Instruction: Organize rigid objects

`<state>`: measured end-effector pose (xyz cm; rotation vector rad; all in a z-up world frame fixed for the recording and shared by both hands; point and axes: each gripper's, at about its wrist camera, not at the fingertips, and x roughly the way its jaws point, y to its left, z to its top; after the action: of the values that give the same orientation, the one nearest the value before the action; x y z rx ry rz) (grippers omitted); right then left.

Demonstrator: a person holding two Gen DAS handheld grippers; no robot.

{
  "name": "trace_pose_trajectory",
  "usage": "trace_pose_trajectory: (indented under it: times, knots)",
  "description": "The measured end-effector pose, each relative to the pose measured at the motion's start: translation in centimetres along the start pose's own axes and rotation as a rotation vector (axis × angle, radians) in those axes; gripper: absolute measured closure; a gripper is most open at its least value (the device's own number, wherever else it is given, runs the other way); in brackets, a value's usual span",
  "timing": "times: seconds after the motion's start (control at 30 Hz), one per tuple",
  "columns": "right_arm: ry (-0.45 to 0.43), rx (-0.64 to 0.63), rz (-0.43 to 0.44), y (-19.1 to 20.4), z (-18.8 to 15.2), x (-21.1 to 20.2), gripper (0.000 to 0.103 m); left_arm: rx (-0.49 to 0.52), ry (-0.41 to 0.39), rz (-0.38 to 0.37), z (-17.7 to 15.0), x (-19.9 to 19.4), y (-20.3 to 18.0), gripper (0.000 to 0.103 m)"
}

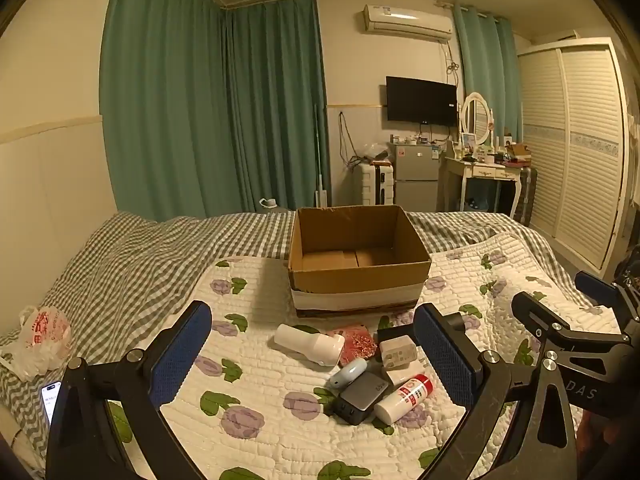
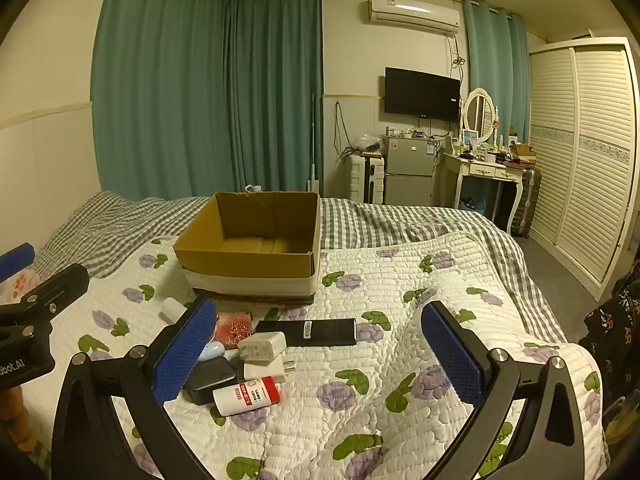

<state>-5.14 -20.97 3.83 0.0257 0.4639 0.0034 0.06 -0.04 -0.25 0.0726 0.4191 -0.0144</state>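
An open cardboard box stands empty on the floral quilt. In front of it lies a pile: a white cylinder device, a red patterned case, white chargers, a pale blue pod, a dark power bank, a red-and-white bottle and a long black box. My left gripper is open above the pile. My right gripper is open, right of the pile.
A plastic bag and a phone lie at the bed's left edge. The grey checked blanket covers the far bed. Beyond stand a fridge, dressing table and wardrobe.
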Motion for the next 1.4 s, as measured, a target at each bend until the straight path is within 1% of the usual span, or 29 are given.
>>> trace_pose_trajectory:
  times: [0.27,0.67,1.3,1.4]
  knots:
    - [0.003,0.000,0.003,-0.21,-0.53,-0.05,0.000,-0.006,-0.005,0.004,-0.02,-0.18,0.25,0.000]
    - [0.011,-0.007,0.004,0.31,-0.06,0.27,0.000,-0.005,-0.005,0.004,-0.07,-0.14,0.24,0.000]
    - [0.018,-0.013,0.013,0.63,-0.43,0.24,0.000,-0.004,-0.005,0.004,0.06,-0.17,0.34,0.000]
    - [0.019,-0.017,0.002,0.57,-0.51,0.25,0.000,-0.004,-0.005,0.004,0.07,-0.16,0.35,0.000]
